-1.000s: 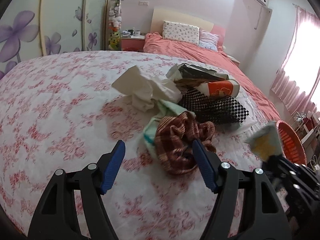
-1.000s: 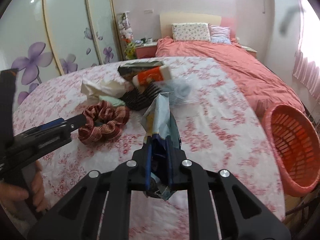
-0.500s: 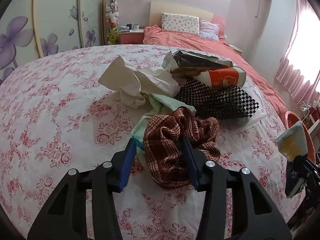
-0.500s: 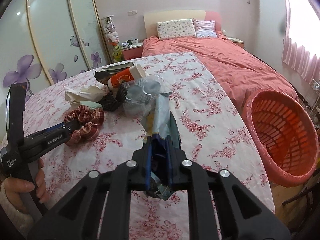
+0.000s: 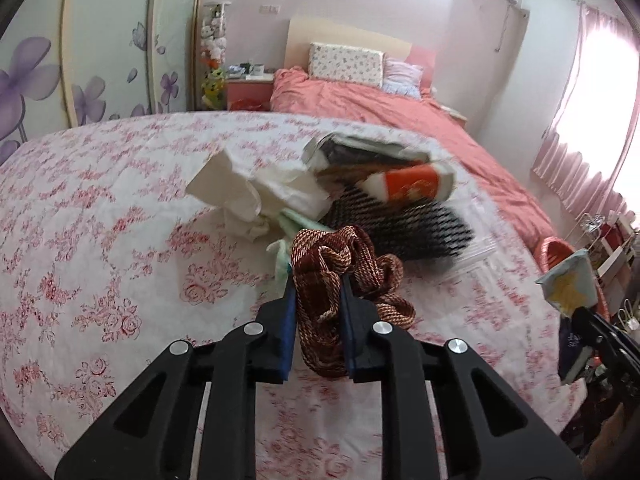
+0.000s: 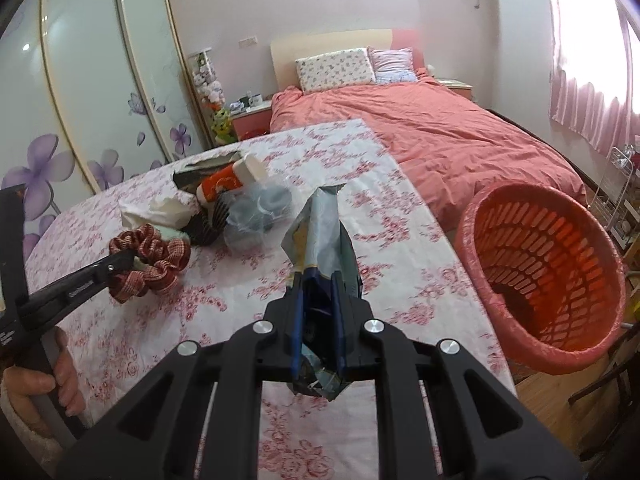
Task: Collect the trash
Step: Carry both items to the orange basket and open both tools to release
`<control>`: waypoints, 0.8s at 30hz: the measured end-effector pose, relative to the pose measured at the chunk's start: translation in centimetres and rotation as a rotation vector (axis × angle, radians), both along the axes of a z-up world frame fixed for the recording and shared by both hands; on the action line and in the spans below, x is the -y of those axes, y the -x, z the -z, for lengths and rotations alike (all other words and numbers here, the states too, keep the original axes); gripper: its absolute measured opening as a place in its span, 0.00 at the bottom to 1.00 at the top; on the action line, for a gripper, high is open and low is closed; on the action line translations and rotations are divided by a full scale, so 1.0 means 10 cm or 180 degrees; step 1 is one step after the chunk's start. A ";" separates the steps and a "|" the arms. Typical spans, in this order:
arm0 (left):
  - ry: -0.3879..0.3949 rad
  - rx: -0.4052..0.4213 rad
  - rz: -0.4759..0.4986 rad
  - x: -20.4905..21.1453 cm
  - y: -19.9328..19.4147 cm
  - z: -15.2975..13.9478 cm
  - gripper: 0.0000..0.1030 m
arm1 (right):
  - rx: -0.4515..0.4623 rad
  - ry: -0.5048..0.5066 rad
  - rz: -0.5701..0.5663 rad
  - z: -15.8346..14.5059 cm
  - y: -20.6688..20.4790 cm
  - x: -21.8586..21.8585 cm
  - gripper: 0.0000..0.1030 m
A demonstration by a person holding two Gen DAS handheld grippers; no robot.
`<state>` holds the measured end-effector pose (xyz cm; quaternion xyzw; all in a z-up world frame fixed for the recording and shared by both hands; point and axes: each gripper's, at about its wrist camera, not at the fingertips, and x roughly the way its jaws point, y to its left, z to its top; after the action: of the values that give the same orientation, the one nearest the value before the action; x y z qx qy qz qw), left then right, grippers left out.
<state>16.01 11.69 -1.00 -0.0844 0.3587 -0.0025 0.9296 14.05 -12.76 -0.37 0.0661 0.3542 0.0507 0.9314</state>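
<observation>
A bed (image 6: 440,128) with a coral cover fills the back of the room. In front of it the floral-clothed surface (image 5: 100,208) carries a heap of litter: crumpled paper (image 5: 248,196), a checked black bag (image 5: 400,224) and an orange cup (image 5: 412,182). An orange basket (image 6: 552,272) stands just beside the surface's right edge. The right gripper (image 6: 318,300) has its fingers closed tight on a wrapper (image 6: 324,232), held above the surface near the basket. The left gripper (image 5: 318,304) has its fingers pinched on a plaid scrunchie (image 5: 340,256) at the heap's near edge.
</observation>
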 end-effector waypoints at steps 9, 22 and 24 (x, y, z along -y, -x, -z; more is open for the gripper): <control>0.0070 0.0247 0.0241 0.32 0.13 -0.33 0.18 | 0.0146 -0.0035 0.0275 -0.14 0.10 0.33 0.13; 0.0230 0.0489 0.0658 0.89 0.18 -0.62 0.18 | 0.0337 -0.0039 0.0694 -0.27 0.24 0.86 0.13; 0.0259 0.0499 0.0725 0.98 0.17 -0.64 0.18 | 0.0354 -0.0049 0.0739 -0.28 0.26 0.92 0.13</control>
<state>14.29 1.91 5.39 -0.0803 0.2919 -0.1292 0.9443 11.46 -21.99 2.45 0.1109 0.2916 -0.0512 0.9487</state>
